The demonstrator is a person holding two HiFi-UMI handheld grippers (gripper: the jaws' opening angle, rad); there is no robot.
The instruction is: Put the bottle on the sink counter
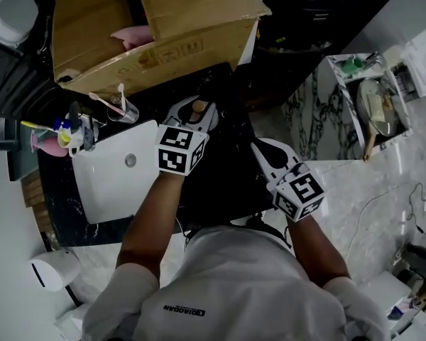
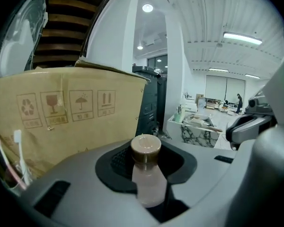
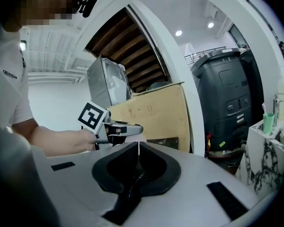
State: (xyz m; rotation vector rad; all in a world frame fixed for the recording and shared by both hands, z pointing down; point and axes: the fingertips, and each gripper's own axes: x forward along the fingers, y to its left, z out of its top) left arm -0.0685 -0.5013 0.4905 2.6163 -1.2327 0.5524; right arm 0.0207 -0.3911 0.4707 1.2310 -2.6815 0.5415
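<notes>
A small bottle [image 1: 197,107] with a pale pink body and a brown cap [image 2: 146,147] stands upright between the jaws of my left gripper [image 1: 198,114], which is shut on its body [image 2: 147,181]. In the head view this gripper hangs over the black sink counter [image 1: 227,183], just right of the white basin [image 1: 113,180] and in front of a cardboard box [image 1: 156,27]. My right gripper [image 1: 259,146] is off to the right over the counter's edge, its jaws [image 3: 138,152] shut with nothing in them. The left gripper [image 3: 114,129] also shows in the right gripper view.
A clear cup with toothbrushes [image 1: 121,109] and a pink holder with small items [image 1: 57,141] stand on the counter behind the basin. The cardboard box [image 2: 61,117] fills the back. A dark bin [image 3: 227,103] and a marble stand [image 1: 369,105] are to the right.
</notes>
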